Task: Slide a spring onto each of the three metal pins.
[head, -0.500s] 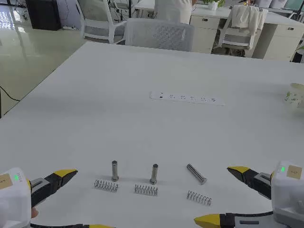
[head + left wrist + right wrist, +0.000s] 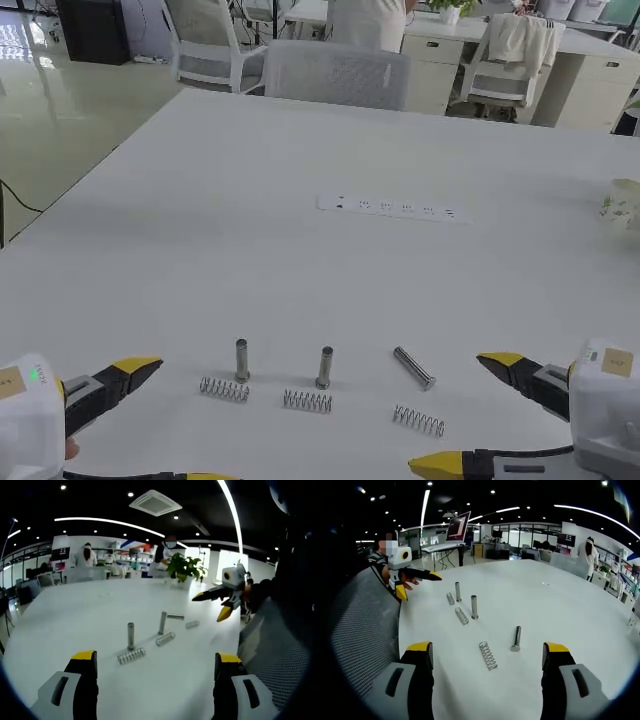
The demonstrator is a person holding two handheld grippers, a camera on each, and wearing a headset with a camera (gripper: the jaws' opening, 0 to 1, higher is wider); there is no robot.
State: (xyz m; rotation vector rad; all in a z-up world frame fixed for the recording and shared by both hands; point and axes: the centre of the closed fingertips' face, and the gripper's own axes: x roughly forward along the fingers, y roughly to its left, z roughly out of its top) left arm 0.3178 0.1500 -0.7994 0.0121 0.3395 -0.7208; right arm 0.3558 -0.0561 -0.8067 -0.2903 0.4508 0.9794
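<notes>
springs [image 2: 307, 401] are laid beside pins [image 2: 325, 367] on counter [image 2: 300, 280], paired for pickup | left gripper [image 2: 182, 420], right gripper [image 2: 450, 411] are held wide open, empty

Table [image 2: 300, 150]: white and wide, most of its top bare.
Power strip [image 2: 393, 208]: white, lying flat near the table's middle, its long side across the head view.
Mesh chair [image 2: 335, 72]: grey, at the table's far edge.
Second chair [image 2: 515, 45]: farther back on the right, a pale garment draped over its back.
Cup [image 2: 626, 203]: pale with green marks, at the table's right edge, cut off by the frame.
Floor [image 2: 60, 110]: glossy, pale, on the left.
</notes>
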